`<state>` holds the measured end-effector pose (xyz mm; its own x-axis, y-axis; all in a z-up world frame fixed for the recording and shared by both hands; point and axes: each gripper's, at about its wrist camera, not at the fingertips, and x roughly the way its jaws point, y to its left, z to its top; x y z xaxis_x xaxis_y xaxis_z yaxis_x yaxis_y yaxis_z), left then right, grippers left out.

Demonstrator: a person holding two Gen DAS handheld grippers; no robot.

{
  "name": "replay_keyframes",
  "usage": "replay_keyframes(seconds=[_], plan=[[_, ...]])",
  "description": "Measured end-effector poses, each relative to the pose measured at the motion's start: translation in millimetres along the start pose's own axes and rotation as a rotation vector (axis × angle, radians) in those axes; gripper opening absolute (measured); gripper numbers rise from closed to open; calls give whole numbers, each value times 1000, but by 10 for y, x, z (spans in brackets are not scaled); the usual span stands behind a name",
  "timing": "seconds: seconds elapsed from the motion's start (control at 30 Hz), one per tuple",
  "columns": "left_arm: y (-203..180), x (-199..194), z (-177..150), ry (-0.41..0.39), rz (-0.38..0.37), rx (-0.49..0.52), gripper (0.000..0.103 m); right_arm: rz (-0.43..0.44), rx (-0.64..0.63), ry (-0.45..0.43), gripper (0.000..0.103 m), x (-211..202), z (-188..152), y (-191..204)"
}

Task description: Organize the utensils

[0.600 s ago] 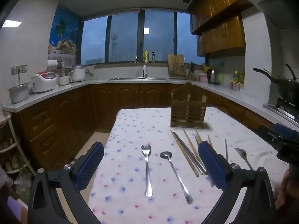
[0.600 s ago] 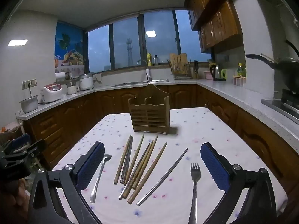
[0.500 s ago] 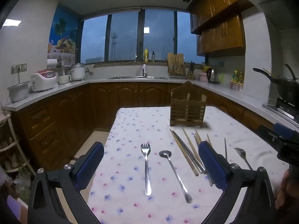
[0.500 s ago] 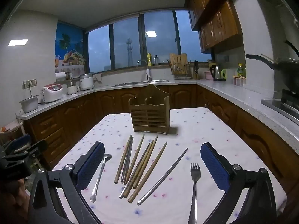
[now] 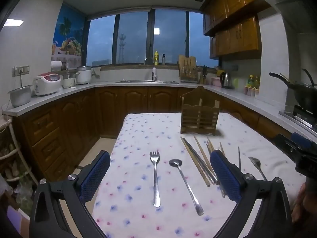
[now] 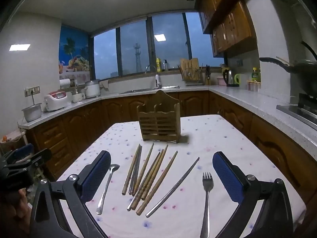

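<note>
A wooden utensil holder (image 5: 199,117) stands empty at the far middle of the flowered table; it also shows in the right wrist view (image 6: 159,122). Flat on the cloth in front of it lie a fork (image 5: 155,175), a spoon (image 5: 185,182), several wooden and metal chopsticks (image 6: 147,175), one separate metal chopstick (image 6: 174,187) and a second fork (image 6: 207,194). My left gripper (image 5: 160,176) is open and empty above the first fork and spoon. My right gripper (image 6: 161,176) is open and empty above the chopsticks.
The tablecloth (image 5: 142,138) covers the table; its left edge drops to the floor. Wooden cabinets and a counter with rice cookers (image 5: 46,83), a sink and a kettle run around the room. A wok (image 5: 303,95) sits on the stove at right.
Both grippers have edged slightly forward toward the table; nothing on the table has moved.
</note>
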<state>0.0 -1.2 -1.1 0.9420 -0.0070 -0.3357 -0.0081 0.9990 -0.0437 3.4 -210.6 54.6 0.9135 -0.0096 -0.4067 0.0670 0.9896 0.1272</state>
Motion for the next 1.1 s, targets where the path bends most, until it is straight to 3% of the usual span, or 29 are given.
replay_keyframes(seconds=[1.1], plan=[[20, 0, 20, 1, -8, -10, 102, 5, -9, -19, 103, -8, -11, 66]])
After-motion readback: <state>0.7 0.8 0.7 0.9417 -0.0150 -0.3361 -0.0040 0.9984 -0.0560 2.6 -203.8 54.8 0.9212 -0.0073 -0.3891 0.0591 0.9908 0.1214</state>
